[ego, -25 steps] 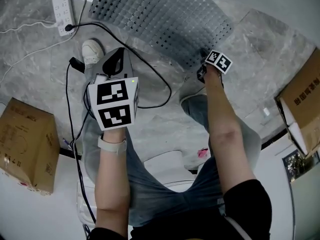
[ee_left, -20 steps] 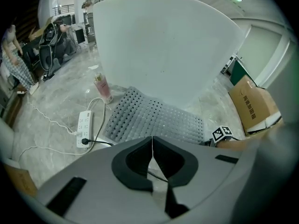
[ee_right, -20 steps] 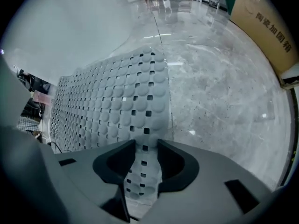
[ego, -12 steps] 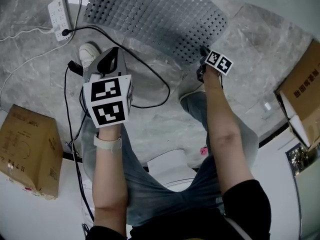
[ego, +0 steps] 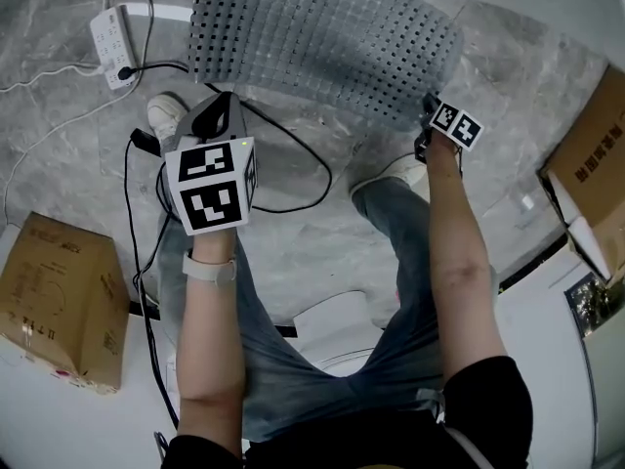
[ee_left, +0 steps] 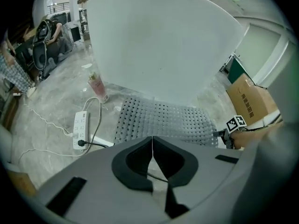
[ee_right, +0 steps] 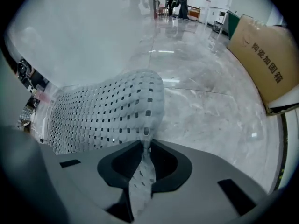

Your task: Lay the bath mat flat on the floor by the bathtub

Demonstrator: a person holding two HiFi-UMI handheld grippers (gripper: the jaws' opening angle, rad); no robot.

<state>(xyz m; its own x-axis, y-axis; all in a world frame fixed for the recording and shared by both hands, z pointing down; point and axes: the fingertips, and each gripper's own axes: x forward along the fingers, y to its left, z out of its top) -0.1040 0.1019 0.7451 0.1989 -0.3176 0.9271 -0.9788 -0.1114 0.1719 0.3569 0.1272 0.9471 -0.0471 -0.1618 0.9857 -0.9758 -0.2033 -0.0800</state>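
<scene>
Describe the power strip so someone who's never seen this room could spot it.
Start at the white bathtub and the grey holed bath mat on the floor beside it. Just off the mat's end lies the power strip: white, flat, rows of sockets, and the only thing with a black plug in it.

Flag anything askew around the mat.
The bath mat is not flat: the right gripper, whose jaws have just been closing, pinches its corner and holds it raised, so that end humps off the floor.
</scene>
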